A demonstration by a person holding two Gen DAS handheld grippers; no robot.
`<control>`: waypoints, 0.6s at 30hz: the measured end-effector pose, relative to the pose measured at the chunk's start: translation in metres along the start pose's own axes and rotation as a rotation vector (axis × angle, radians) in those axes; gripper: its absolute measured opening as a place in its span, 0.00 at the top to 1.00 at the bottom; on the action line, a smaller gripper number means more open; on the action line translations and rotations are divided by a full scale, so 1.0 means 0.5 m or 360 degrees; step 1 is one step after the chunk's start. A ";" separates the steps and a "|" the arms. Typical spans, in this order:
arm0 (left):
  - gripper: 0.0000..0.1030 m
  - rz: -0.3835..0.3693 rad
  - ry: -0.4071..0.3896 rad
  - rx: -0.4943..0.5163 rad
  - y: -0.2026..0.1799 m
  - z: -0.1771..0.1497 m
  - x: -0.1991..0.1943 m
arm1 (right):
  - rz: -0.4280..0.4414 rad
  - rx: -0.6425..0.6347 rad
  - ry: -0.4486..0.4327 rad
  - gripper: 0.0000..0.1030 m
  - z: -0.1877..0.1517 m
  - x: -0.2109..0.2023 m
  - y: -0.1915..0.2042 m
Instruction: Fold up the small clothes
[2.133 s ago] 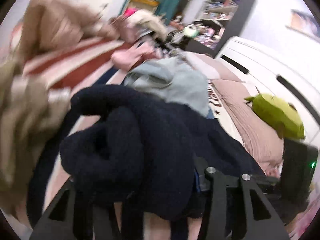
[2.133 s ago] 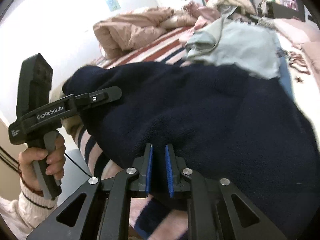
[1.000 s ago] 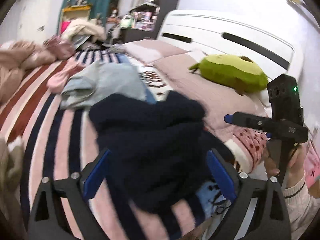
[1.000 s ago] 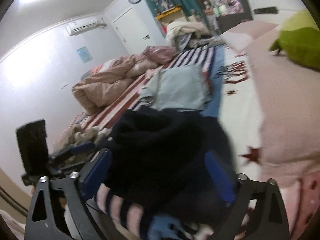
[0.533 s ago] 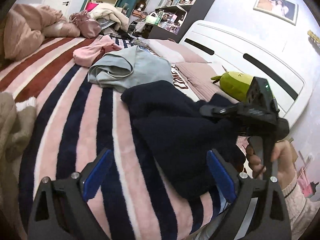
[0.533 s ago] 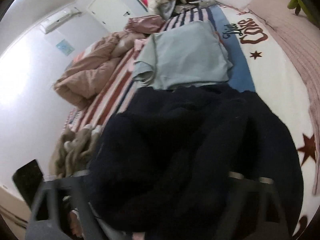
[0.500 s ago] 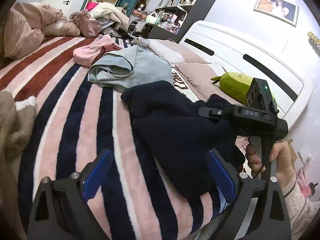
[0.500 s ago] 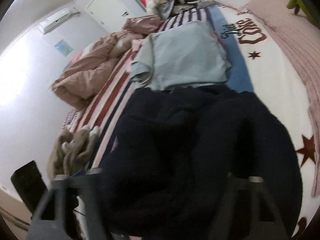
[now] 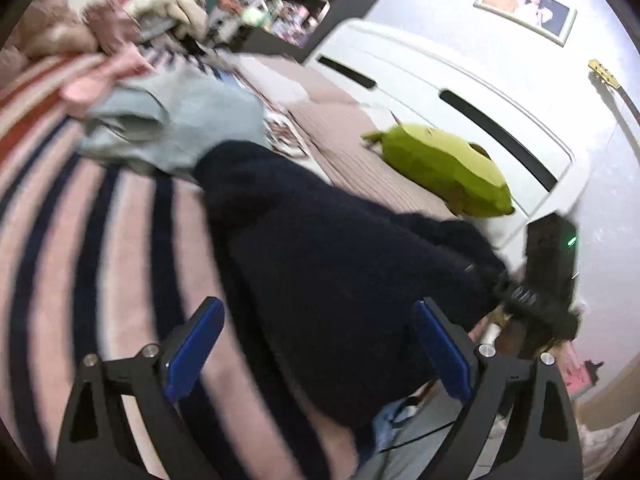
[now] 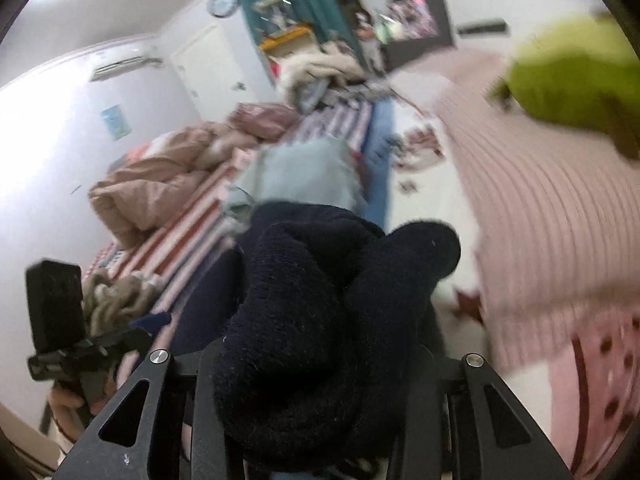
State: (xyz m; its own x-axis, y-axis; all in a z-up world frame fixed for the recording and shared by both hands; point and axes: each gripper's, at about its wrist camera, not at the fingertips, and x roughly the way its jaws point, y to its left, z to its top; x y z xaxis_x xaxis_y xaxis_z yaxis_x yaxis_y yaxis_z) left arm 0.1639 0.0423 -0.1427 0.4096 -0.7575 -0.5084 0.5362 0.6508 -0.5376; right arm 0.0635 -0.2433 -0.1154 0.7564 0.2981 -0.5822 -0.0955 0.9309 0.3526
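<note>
A dark navy fleece garment (image 9: 328, 264) lies bunched on the striped bed cover. My left gripper (image 9: 316, 344) is open, with blue pads wide apart over the garment's near edge. In the right wrist view the navy garment (image 10: 320, 320) is heaped over my right gripper (image 10: 316, 364) and hides its fingertips, so I cannot tell how its jaws stand. The right gripper also shows in the left wrist view (image 9: 536, 300) at the garment's far end. The left gripper shows in the right wrist view (image 10: 92, 344) at lower left.
A light blue garment (image 9: 176, 120) lies beyond the navy one, with a pink garment (image 9: 100, 76) past it. A green plush toy (image 9: 444, 168) rests on the pink pillows by the white headboard (image 9: 460, 92). A tan duvet (image 10: 160, 184) is heaped at the bed's left.
Both cameras have swung and are blurred. The navy garment has risen in a heap over the right gripper. The left gripper stays open and has come closer to the garment.
</note>
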 end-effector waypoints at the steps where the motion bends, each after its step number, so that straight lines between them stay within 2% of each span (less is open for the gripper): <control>1: 0.09 -0.0021 0.0031 -0.0010 -0.005 0.000 0.019 | -0.0019 0.0026 0.0019 0.72 -0.013 0.006 -0.016; 3: 0.09 -0.0004 0.0090 -0.0025 -0.011 -0.005 0.052 | -0.0045 0.0050 0.0044 0.71 -0.042 0.009 -0.040; 7: 0.03 -0.0083 0.0168 -0.0130 0.000 -0.015 0.093 | -0.0094 0.0032 0.0115 0.65 -0.084 0.021 -0.058; 9: 0.02 -0.0116 0.0206 -0.0173 0.007 -0.019 0.106 | -0.0096 0.0044 0.0167 0.49 -0.086 0.024 -0.074; 10: 0.02 -0.0144 0.0211 -0.0192 0.011 -0.019 0.109 | -0.0122 0.0046 0.0172 0.34 -0.082 0.021 -0.081; 11: 0.02 -0.0161 0.0216 -0.0198 0.013 -0.019 0.110 | -0.0162 0.0024 0.0177 0.28 -0.076 0.016 -0.089; 13: 0.02 -0.0199 0.0231 -0.0199 0.019 -0.011 0.108 | -0.0131 -0.0043 0.0202 0.27 -0.060 0.004 -0.098; 18: 0.02 -0.0267 0.0235 -0.0210 0.039 0.031 0.091 | 0.0095 -0.0163 0.0356 0.27 -0.012 -0.011 -0.108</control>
State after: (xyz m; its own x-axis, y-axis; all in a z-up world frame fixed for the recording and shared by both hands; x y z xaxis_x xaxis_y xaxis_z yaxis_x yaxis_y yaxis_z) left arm 0.2044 0.0200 -0.1660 0.2058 -0.8458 -0.4923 0.4828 0.5253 -0.7007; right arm 0.0605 -0.2937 -0.1357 0.5864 0.3818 -0.7144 -0.2093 0.9234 0.3217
